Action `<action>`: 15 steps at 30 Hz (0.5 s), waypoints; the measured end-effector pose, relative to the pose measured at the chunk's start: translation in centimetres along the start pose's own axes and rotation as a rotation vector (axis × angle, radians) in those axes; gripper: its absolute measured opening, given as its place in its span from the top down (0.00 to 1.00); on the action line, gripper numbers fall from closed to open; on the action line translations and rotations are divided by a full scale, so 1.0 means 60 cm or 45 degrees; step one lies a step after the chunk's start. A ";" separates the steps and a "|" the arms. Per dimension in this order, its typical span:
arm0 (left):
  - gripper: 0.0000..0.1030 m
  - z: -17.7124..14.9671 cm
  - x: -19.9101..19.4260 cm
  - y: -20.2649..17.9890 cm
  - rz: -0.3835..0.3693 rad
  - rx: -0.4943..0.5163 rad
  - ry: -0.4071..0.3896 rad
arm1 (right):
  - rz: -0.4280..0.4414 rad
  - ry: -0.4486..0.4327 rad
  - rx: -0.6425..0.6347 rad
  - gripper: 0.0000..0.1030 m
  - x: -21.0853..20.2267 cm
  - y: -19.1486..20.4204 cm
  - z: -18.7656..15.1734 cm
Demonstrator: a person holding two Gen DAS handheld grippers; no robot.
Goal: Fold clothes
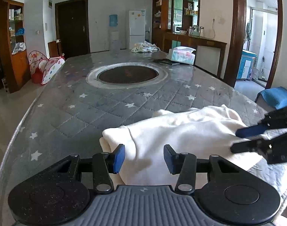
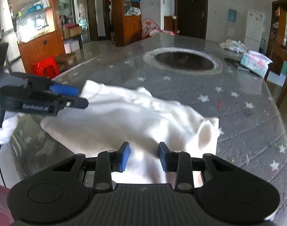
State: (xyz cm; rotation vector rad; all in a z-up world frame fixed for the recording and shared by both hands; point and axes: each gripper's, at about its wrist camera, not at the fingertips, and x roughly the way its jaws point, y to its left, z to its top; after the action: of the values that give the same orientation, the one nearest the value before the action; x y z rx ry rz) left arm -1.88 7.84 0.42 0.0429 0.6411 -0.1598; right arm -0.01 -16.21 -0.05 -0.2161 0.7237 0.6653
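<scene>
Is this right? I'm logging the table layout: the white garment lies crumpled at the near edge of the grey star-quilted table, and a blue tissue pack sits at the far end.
Not quite. The tissue pack is pink and white, not blue, as the left wrist view shows. The white garment does lie crumpled at the near edge of the grey star-quilted table.

My left wrist view sits low behind the left tool (image 1: 143, 159), facing down the worktop (image 1: 68, 101) toward the far door. My right wrist view sits likewise behind the right tool (image 2: 144, 157), angled leftward. Both close-set views share the white garment (image 1: 181, 128), the round inset (image 2: 184, 58) and each other's tool.
</scene>
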 end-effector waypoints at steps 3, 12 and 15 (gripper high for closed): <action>0.53 -0.005 0.020 0.014 0.024 -0.029 0.042 | 0.002 -0.020 -0.001 0.68 -0.010 -0.002 0.002; 0.49 -0.003 0.018 0.015 0.017 -0.055 0.065 | -0.021 -0.007 0.070 0.65 0.010 -0.027 0.010; 0.45 0.000 0.011 0.013 0.014 -0.059 0.064 | -0.023 -0.025 0.062 0.60 0.002 -0.024 0.012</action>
State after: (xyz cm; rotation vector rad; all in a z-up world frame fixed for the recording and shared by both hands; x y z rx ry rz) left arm -1.24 8.55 0.03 0.0056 0.6947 -0.1333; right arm 1.36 -16.94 0.34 -0.1706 0.7178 0.6311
